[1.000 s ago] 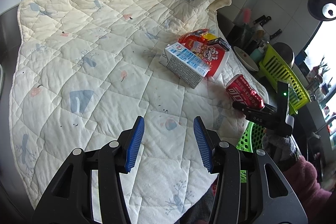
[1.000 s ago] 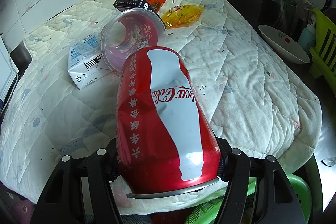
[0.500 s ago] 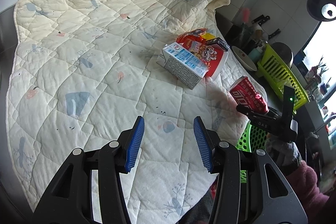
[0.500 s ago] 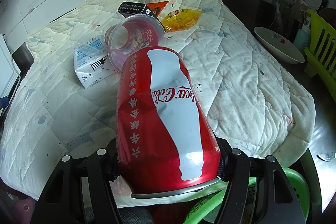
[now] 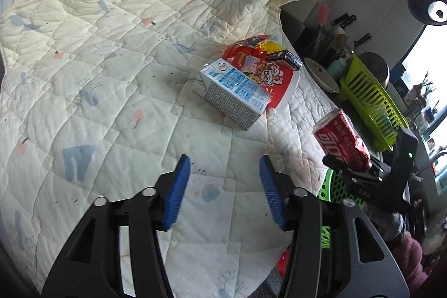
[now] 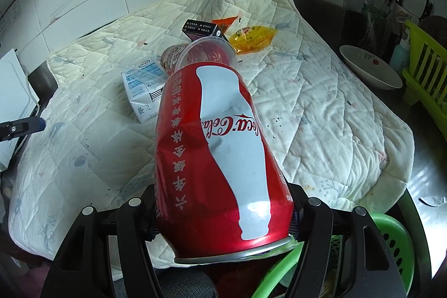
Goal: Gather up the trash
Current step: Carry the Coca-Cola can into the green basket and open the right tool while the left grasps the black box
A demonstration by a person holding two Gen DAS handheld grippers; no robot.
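Right gripper point(image 6: 223, 217): jaws clamped on the red cola can point(image 6: 220, 158), gripped low on its dented body and held off the quilt point(image 6: 321, 113), above the rim of the green basket point(image 6: 391, 231) at the bench edge, likely for a drop.

Left gripper point(image 5: 225, 192): jaws opening, nothing between them, aimed over bare quilt toward the remaining litter, probably next: milk carton point(image 5: 233, 97) leaning against the noodle cup point(image 5: 275, 80), small black box point(image 5: 285, 57) and wrappers behind.

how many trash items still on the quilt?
5: milk carton, red plastic cup beside it, black box, orange wrapper and yellow packet behind. More may hide behind them.
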